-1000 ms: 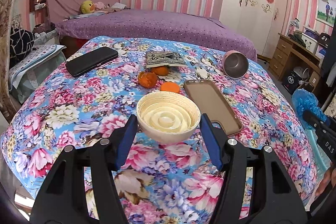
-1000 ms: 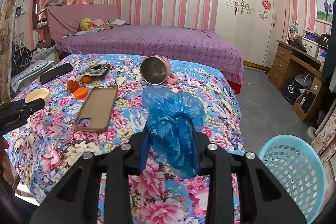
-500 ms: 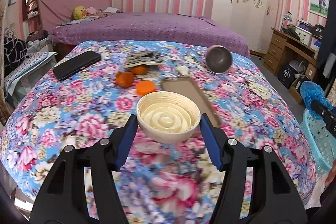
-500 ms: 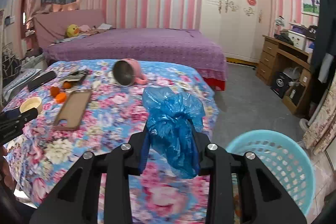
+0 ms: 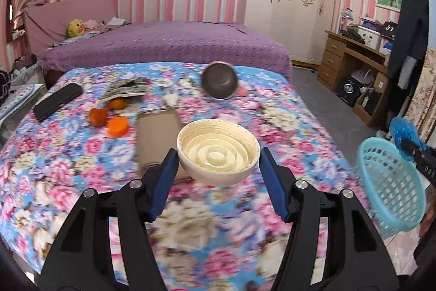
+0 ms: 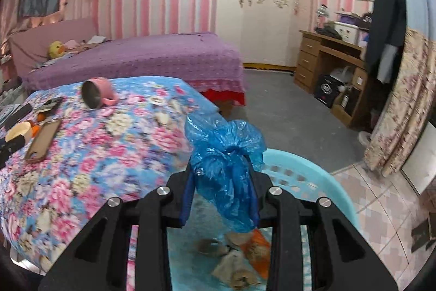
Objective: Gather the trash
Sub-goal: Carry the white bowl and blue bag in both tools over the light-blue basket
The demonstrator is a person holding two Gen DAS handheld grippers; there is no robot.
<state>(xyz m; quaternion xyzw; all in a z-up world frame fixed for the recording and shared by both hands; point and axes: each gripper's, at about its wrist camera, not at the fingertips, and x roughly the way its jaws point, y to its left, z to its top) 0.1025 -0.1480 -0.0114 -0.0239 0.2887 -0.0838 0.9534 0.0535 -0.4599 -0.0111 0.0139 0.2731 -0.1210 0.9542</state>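
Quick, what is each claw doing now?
Left claw: closed on the cream lid.
Right claw: closed on the blue plastic bag, above the basket.

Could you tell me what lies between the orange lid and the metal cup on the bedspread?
The left wrist view shows a phone case between orange lid and metal cup.

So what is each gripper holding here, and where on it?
Left gripper pinches the cream bowl across its outer sides. Right gripper clamps the crumpled blue plastic bag around its bunched middle, above the basket.
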